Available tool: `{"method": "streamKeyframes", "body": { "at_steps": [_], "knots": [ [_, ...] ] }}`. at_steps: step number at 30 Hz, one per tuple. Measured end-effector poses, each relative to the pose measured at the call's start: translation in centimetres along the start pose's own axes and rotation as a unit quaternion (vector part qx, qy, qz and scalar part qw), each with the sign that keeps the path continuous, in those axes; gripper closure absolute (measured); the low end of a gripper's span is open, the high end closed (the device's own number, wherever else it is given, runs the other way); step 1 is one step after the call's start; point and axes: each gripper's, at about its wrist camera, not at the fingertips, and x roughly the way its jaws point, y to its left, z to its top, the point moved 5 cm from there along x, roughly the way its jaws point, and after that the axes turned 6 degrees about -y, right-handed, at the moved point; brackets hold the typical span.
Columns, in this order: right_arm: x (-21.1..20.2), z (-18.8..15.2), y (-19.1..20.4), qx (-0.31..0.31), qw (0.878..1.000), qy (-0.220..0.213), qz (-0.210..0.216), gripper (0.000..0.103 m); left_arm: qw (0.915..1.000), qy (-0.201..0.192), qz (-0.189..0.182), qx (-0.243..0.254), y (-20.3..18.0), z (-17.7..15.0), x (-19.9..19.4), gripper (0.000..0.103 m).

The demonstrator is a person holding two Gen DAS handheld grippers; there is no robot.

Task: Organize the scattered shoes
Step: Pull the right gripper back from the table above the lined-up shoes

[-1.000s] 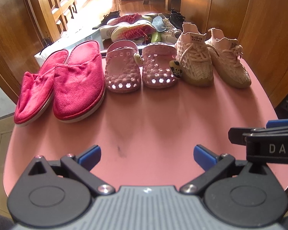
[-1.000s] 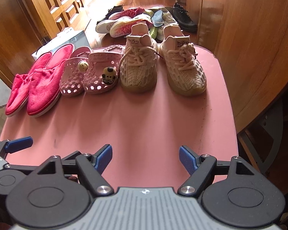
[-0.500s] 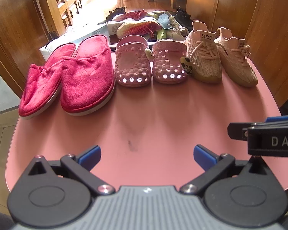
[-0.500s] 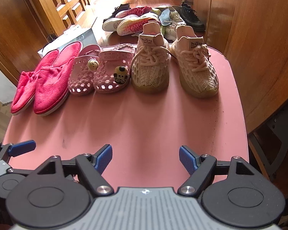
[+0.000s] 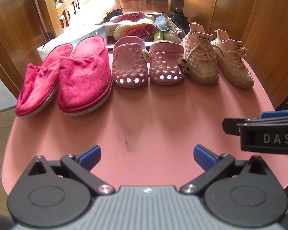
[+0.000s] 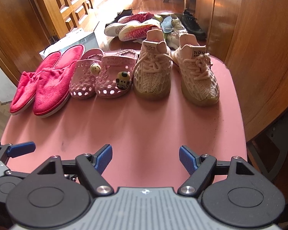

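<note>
A home: wooden doors (image 6: pixel 71 5), polished floor (image 5: pixel 105 2), and a shoe pile (image 6: pixel 153 25) beyond a pink table (image 5: pixel 153 115)

On the far half of the rounded pink worktop (image 6: pixel 144 126) three pairs stand in a row, toes toward the near edge: fuzzy red slippers (image 6: pixel 42 88) at left, perforated pink rubber clogs with cartoon charms (image 6: pixel 101 76) in the middle, cream knit lace-up sneakers (image 6: pixel 174 72) at right. The right claw (image 6: pixel 145 160) hovers at the near edge, blue pads apart, nothing between them. Beyond, mixed shoes (image 6: pixel 144 26) lie heaped on the wooden floor.
</note>
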Motion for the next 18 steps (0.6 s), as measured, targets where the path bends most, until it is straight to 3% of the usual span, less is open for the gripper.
{"method": "streamKeyframes", "body": {
  "at_steps": [9, 14, 18],
  "knots": [
    [0.61, -0.39, -0.11, 0.003, 1.000, 0.019, -0.005, 0.026, 1.0000, -0.003, -0.001, 0.000, -0.32, -0.11, 0.28, 0.000],
    [0.84, -0.61, -0.08, 0.003, 1.000, 0.028, -0.002, 0.027, 0.9988, -0.015, 0.028, 0.038, -0.64, -0.08, -0.17, 0.000],
    [0.92, -0.68, -0.09, 0.004, 0.999, 0.033, -0.005, 0.027, 0.9993, -0.016, 0.011, 0.032, -0.61, -0.08, -0.24, 0.000]
  ]
}}
